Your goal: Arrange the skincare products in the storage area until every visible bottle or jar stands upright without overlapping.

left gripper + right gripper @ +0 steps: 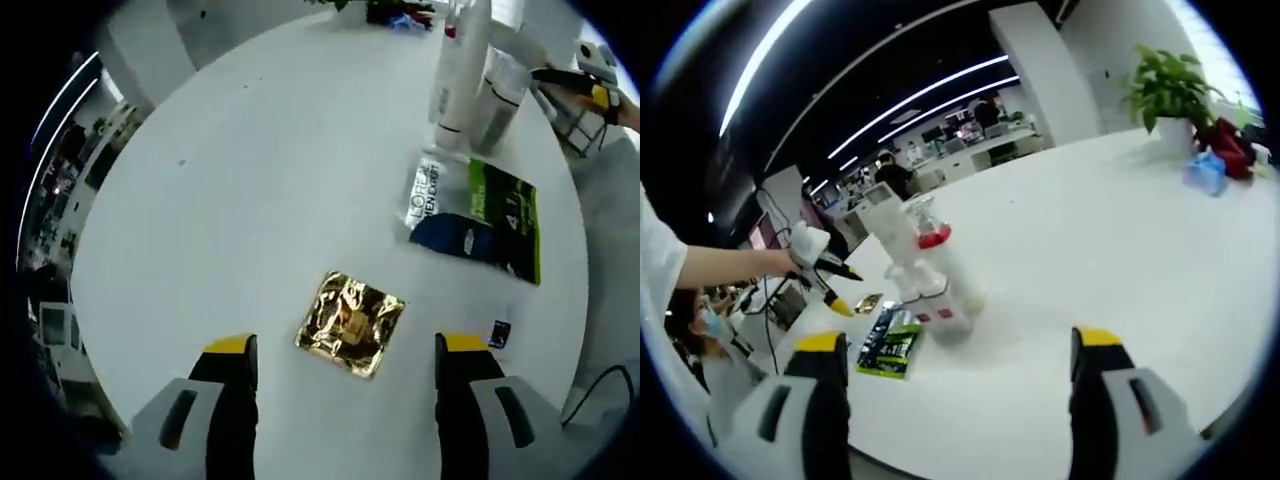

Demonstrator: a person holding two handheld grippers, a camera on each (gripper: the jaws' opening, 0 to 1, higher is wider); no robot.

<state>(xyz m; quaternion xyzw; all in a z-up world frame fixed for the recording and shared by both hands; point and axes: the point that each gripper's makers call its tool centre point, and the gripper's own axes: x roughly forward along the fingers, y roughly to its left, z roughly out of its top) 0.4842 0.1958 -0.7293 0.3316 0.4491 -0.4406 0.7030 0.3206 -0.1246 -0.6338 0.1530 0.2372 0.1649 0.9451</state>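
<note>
Now: left gripper (pixel 343 350) jaws apart over gold foil sachet (pixel 350 322) on white table (pixel 230 190) | right gripper (pixel 960 350) jaws apart, empty | bottles (pixel 925 270) upright beside green packet (pixel 890 345)

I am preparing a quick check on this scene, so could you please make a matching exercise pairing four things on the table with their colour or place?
Things:
1. foil sachet
2. flat packet
3. tall white bottle
4. potted plant

Descriptions:
A. standing upright
B. gold, between the left gripper's jaws
C. far edge of the table
D. green, black and blue, lying flat

Pairs: 1-B, 2-D, 3-A, 4-C
</note>
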